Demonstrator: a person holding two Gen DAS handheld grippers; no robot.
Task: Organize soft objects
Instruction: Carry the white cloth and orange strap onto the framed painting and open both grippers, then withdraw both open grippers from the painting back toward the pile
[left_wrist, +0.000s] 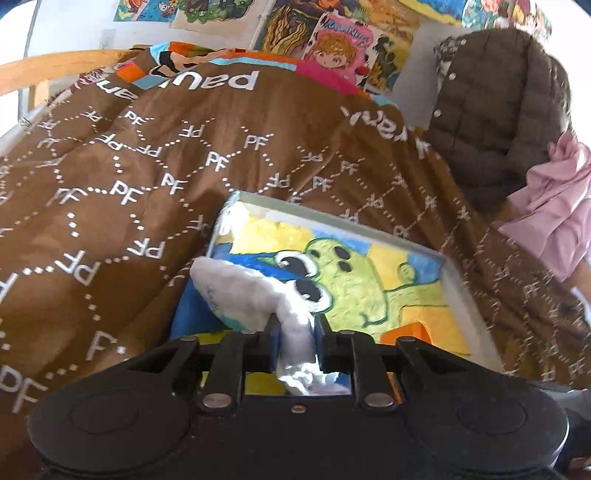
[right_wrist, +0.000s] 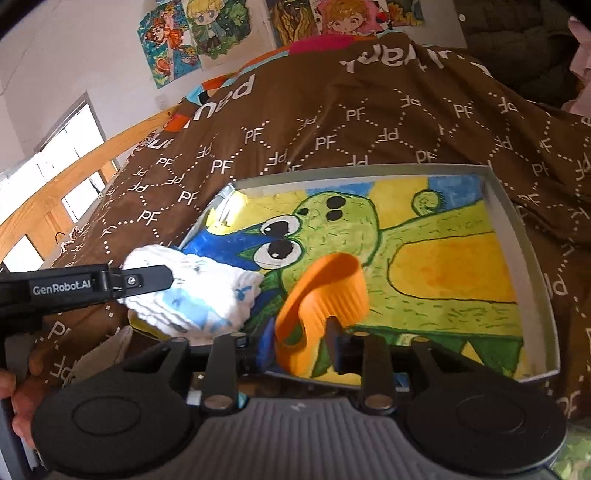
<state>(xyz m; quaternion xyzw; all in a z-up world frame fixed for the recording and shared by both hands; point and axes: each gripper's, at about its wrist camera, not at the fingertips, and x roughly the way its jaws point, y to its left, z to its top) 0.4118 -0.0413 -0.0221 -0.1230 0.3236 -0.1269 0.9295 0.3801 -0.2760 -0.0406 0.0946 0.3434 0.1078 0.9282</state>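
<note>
Right wrist view shows a shallow tray (right_wrist: 532, 236) with a painted green cartoon creature on its floor, resting on a bed under a brown blanket (right_wrist: 332, 122) printed with "PF". The right tool (right_wrist: 301, 338) sits at the tray's near edge with an orange ribbed silicone piece (right_wrist: 325, 291) between its jaws; the jaws stand apart with a gap showing on the right side, so the piece looks released rather than pinched, resting curled on the tray floor, its open hollow facing left and toward the camera, its long axis running from the tool up toward the creature's face. The left tool (left_wrist: 297, 334) comes in over the tray's left side, and a white folded cloth with blue marks (left_wrist: 240, 291) lies between its jaws, which look slightly parted, so I judge the grip is easing. That cloth stretches away from the tool toward the tray's left wall, partly overhanging it in the right wrist view. Both soft things seem brought here so the tray can collect them. A dark puffer jacket (left_wrist: 495, 110) and pink cloth (left_wrist: 554, 206) sit beyond on the bed.
</note>
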